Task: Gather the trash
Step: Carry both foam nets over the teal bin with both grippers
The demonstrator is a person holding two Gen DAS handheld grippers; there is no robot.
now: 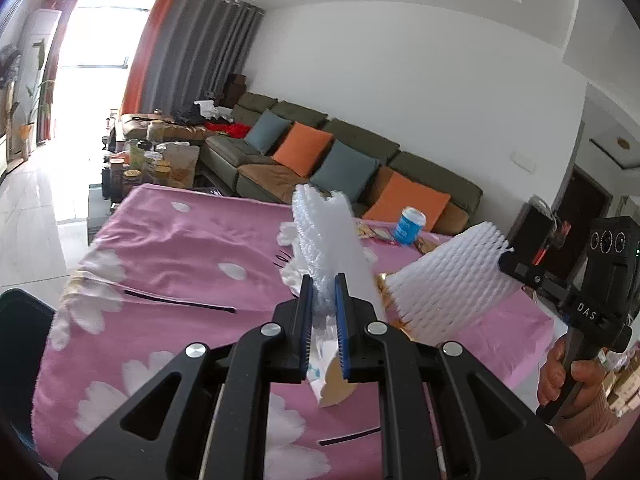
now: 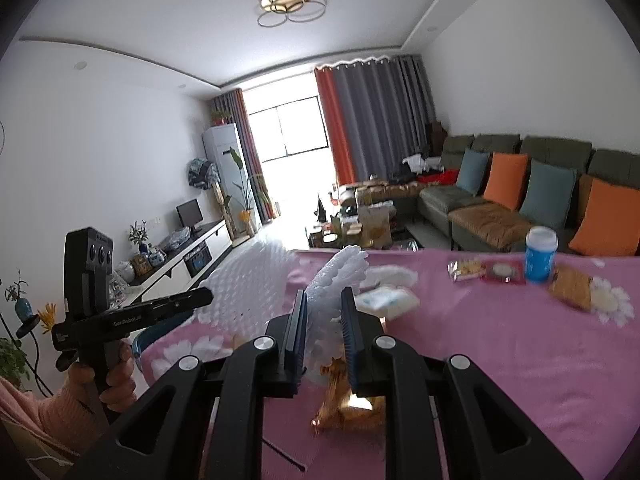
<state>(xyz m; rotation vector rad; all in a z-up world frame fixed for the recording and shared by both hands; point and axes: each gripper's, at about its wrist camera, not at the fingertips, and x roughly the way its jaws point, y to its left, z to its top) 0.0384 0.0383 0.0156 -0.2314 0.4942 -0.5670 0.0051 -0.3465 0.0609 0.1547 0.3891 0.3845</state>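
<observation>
My left gripper [image 1: 323, 280] is shut on a white foam fruit net [image 1: 324, 236] and holds it up above the pink flowered tablecloth [image 1: 168, 248]. My right gripper [image 2: 323, 294] is shut on a second white foam net [image 2: 340, 272]; that net shows in the left wrist view [image 1: 448, 280] with the right gripper [image 1: 516, 268] on its end. A gold wrapper [image 2: 344, 404] and a small white packet [image 1: 332, 376] lie on the cloth below. A blue cup [image 2: 541, 254], snack packets [image 2: 486, 270] and a brown wrapper [image 2: 570, 286] lie at the far side of the table.
A sofa [image 1: 360, 148] with orange and blue cushions runs behind the table. A cluttered coffee table [image 1: 152, 164] stands beyond the far end. A dark bin edge [image 1: 20, 344] shows at the left. A TV cabinet [image 2: 180, 256] lines the opposite wall.
</observation>
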